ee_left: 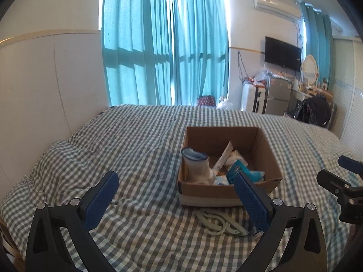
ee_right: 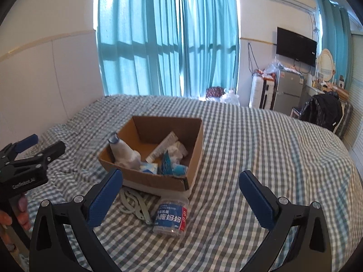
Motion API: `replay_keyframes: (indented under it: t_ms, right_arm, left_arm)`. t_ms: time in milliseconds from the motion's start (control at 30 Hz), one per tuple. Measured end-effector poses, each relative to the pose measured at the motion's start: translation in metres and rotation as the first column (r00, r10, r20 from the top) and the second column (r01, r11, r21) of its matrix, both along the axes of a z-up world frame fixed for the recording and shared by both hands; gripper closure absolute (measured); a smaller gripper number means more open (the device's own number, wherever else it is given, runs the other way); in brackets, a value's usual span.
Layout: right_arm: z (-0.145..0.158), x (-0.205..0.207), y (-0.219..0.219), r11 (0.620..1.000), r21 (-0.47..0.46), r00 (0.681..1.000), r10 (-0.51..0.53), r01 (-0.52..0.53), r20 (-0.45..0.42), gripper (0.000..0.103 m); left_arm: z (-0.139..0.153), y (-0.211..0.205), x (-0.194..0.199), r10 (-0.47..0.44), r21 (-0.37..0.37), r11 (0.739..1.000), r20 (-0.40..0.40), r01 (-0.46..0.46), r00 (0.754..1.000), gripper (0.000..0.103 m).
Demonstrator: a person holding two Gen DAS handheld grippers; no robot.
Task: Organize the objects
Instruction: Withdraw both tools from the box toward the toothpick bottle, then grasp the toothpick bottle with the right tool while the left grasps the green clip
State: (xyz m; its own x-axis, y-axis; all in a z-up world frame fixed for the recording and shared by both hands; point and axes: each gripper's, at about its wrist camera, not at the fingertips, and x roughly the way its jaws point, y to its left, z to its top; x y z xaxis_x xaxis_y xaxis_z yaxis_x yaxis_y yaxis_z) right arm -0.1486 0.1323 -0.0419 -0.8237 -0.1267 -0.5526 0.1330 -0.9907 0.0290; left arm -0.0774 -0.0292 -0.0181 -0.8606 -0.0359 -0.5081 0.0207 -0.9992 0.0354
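Gingham bed [ee_right: 249, 147]: both grippers' fingers apart, empty; right gripper [ee_right: 179, 195] should straddle lying bottle [ee_right: 170, 215] squarely, then box [ee_right: 195, 140].

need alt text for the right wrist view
An open cardboard box of small toiletries sits on a checked bed, seen between the open right tool's blue fingers. A clear labelled jar and white plastic hangers lie on the bedcover just before the box.
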Motion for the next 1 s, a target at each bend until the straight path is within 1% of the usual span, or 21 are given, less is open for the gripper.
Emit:
replay_keyframes:
  t_ms: [67, 267, 300, 467, 533, 567, 667, 833, 867, 900, 933, 1000]
  right_arm:
    - [-0.016, -0.01, -0.001, 1.0, 0.006, 1.0, -0.009, 0.008, 0.026, 0.0]
    - [-0.064, -0.037, -0.008, 1.0, 0.03, 0.994, -0.014, 0.01, 0.109, 0.0]
    - [-0.071, -0.04, -0.009, 0.999, 0.033, 0.993, -0.013, 0.009, 0.12, 0.0]
    - [-0.105, -0.052, -0.015, 1.0, 0.03, 0.98, -0.007, 0.001, 0.198, 0.001]
    - [-0.116, -0.056, -0.014, 1.0, -0.002, 0.976, -0.001, 0.001, 0.219, 0.006]
    - [-0.122, -0.059, -0.014, 1.0, -0.029, 0.972, 0.008, -0.002, 0.235, 0.01]
    - [-0.137, -0.066, -0.013, 0.998, -0.059, 0.96, 0.015, 0.002, 0.279, 0.022]
    - [-0.153, -0.067, -0.021, 0.997, -0.071, 0.946, 0.041, -0.019, 0.321, 0.027]
    - [-0.157, -0.067, -0.023, 0.998, -0.065, 0.943, 0.046, -0.026, 0.33, 0.031]
    - [-0.162, -0.067, -0.024, 0.998, -0.058, 0.938, 0.051, -0.033, 0.343, 0.039]
    - [-0.165, -0.066, -0.024, 0.998, -0.05, 0.935, 0.05, -0.035, 0.35, 0.039]
    - [-0.16, -0.059, -0.02, 0.998, -0.06, 0.944, 0.046, -0.028, 0.327, 0.039]
  left_arm:
    - [-0.015, 0.002, -0.005, 0.008, 0.002, 1.0, 0.02, -0.008, 1.0, 0.0]
    - [-0.066, 0.003, -0.022, 0.018, 0.026, 0.999, 0.115, -0.021, 0.993, 0.0]
    - [-0.077, 0.002, -0.026, 0.025, 0.025, 0.999, 0.137, -0.029, 0.99, 0.0]
    - [-0.108, -0.001, -0.035, 0.041, 0.005, 0.999, 0.2, -0.043, 0.979, 0.0]
    - [-0.119, -0.003, -0.038, 0.051, 0.001, 0.999, 0.223, -0.053, 0.973, 0.0]
    - [-0.123, -0.004, -0.039, 0.056, -0.001, 0.998, 0.235, -0.057, 0.97, 0.0]
    - [-0.131, -0.005, -0.041, 0.069, 0.002, 0.997, 0.256, -0.072, 0.964, 0.0]
    - [-0.132, -0.001, -0.038, 0.08, -0.01, 0.997, 0.259, -0.081, 0.963, 0.0]
    - [-0.132, -0.001, -0.038, 0.08, -0.01, 0.997, 0.259, -0.08, 0.962, 0.0]
    - [-0.132, 0.001, -0.037, 0.081, -0.011, 0.997, 0.262, -0.081, 0.962, 0.0]
    - [-0.132, 0.002, -0.036, 0.084, -0.01, 0.996, 0.264, -0.084, 0.961, 0.0]
    - [-0.133, 0.005, -0.033, 0.081, 0.006, 0.996, 0.276, -0.086, 0.958, 0.0]
